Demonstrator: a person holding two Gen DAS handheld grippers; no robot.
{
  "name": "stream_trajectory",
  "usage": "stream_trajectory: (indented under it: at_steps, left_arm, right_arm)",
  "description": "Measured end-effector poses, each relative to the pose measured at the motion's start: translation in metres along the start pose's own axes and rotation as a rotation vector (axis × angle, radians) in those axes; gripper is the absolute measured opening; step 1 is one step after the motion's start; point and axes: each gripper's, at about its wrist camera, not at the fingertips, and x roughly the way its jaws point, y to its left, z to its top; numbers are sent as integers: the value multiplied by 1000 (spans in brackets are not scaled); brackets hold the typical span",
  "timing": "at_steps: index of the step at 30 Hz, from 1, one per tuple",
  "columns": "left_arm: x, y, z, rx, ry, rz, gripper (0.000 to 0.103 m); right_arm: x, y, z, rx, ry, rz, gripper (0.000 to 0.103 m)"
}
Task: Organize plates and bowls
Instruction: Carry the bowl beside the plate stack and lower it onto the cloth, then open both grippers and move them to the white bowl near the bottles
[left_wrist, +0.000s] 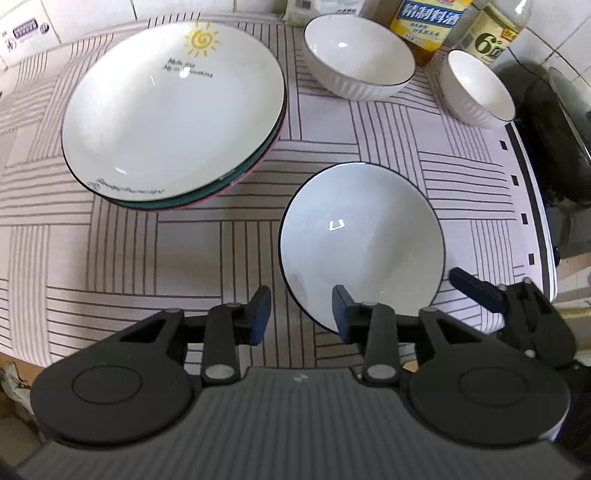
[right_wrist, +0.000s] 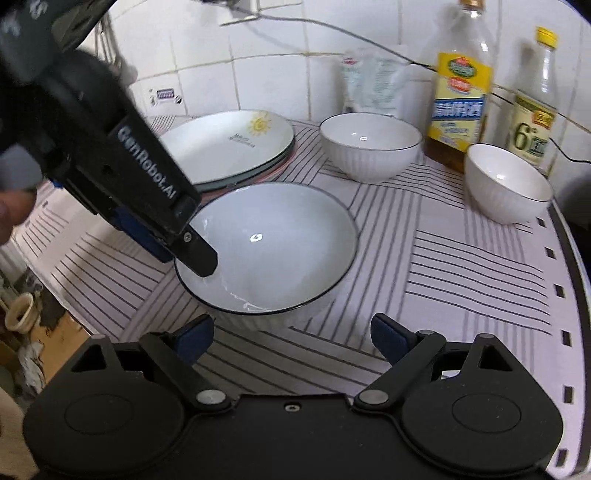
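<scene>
Left wrist view, left gripper (left_wrist: 301, 310) jaws parted astride wide bowl (left_wrist: 362, 240) rim, right gripper (right_wrist: 291, 339) jaws wide, empty

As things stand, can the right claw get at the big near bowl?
Probably yes. The right claw is open just short of the big bowl, nothing between them. The left claw straddles the bowl's opposite rim with open jaws, so the near rim looks free.
</scene>
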Motion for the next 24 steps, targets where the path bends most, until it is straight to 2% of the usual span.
stream_trajectory:
  at_steps: [1,7,16,19,24]
  left_arm:
    - [-4,-1,0,9,-2,6,41]
    - [-26,0,0,49,1,12,45]
    - [-58,1,6,110,-17,5,52]
    - [-68,2,11,134,-31,-1,53]
    - [-81,5,24,163,-48,-17,53]
  right_arm:
    - [-6,-2,2,13,2,8,94]
    - [-31,-14,21,89,11,53,94]
    - [-66,-26,54,192,-11,22,91]
    - [-75,-29,64,230,-17,26,87]
    - [-84,-28,81,259,-57,25,87]
